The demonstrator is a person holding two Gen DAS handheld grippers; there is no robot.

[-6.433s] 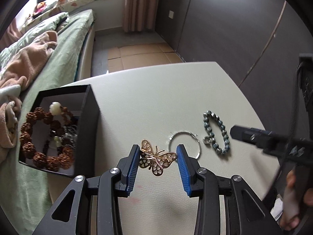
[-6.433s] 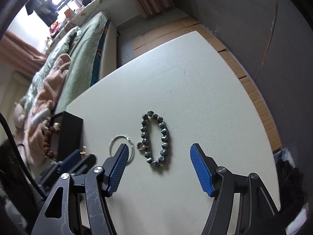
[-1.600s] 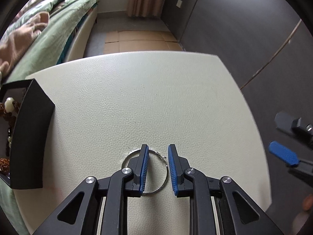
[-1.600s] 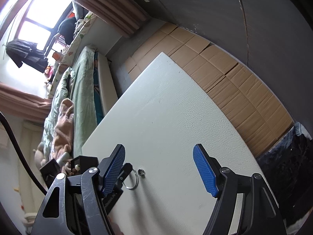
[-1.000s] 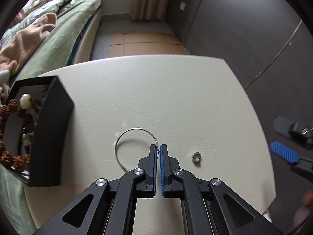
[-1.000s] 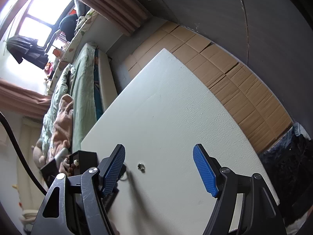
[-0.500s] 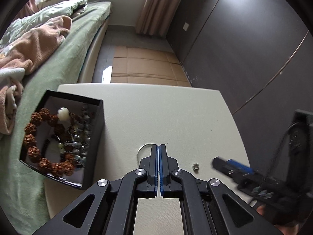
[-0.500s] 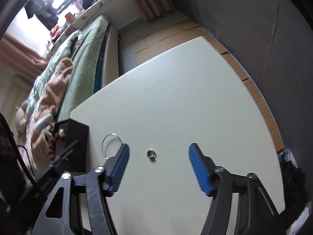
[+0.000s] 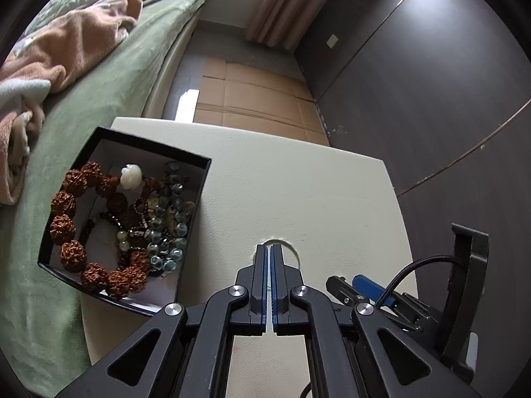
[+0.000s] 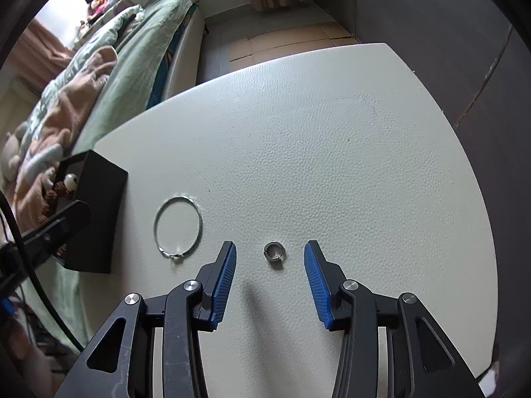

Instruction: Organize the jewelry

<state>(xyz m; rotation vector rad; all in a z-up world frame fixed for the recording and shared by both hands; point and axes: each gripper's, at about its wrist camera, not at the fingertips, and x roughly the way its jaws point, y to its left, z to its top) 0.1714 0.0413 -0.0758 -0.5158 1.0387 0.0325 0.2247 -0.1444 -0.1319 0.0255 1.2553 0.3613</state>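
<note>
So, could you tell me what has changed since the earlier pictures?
The grey bead bracelet has gone from the table into the black box. The left claw has shut and left the wire hoop lying there. The right claw has come over the small ring, jaws closing, not touching it. The box stayed put.

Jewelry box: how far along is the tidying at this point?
Done: the black box already holds the brown bead bracelet, the blue-grey beads and other pieces. In hand: the right gripper has its jaws closing around the small ring, pads not yet touching it. Left: the thin hoop lies flat on the table; the left gripper is shut, apparently on nothing.
</note>
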